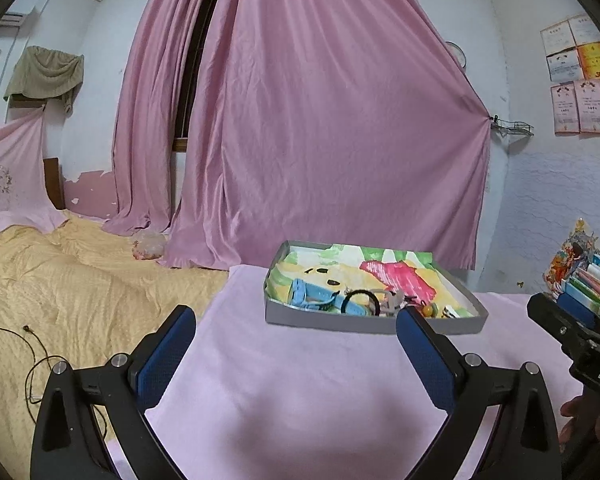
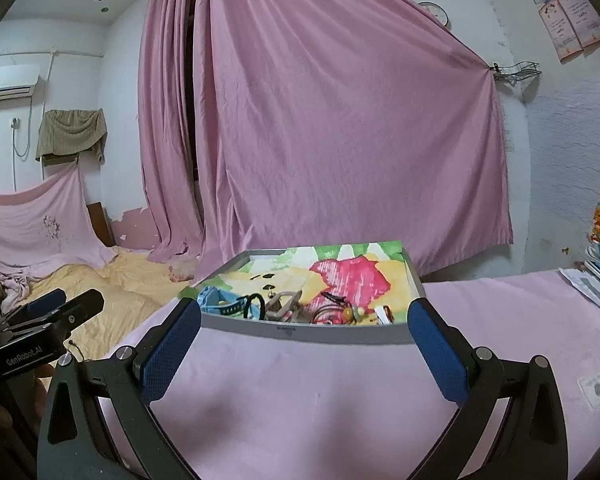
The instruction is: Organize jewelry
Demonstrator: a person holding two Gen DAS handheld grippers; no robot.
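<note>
Small jewelry pieces (image 2: 352,312) in the tray (image 2: 300,330), too tangled and tiny to identify.

Left tongs (image 1: 296,322): hovering above the pink-covered tabletop's near edge, jaws standing wide apart, gripping nothing.
Left tongs' pads (image 1: 162,360): blue and textured, facing each other across a broad gap.
Right tongs (image 2: 305,318): hovering over the same tabletop, jaws spread wide, carrying nothing.
Right tongs' pads (image 2: 440,354): blue, facing inward, well apart.
Person's hand (image 1: 576,420): showing partly at the right edge of the left wrist view, below the right tongs' black body.
</note>
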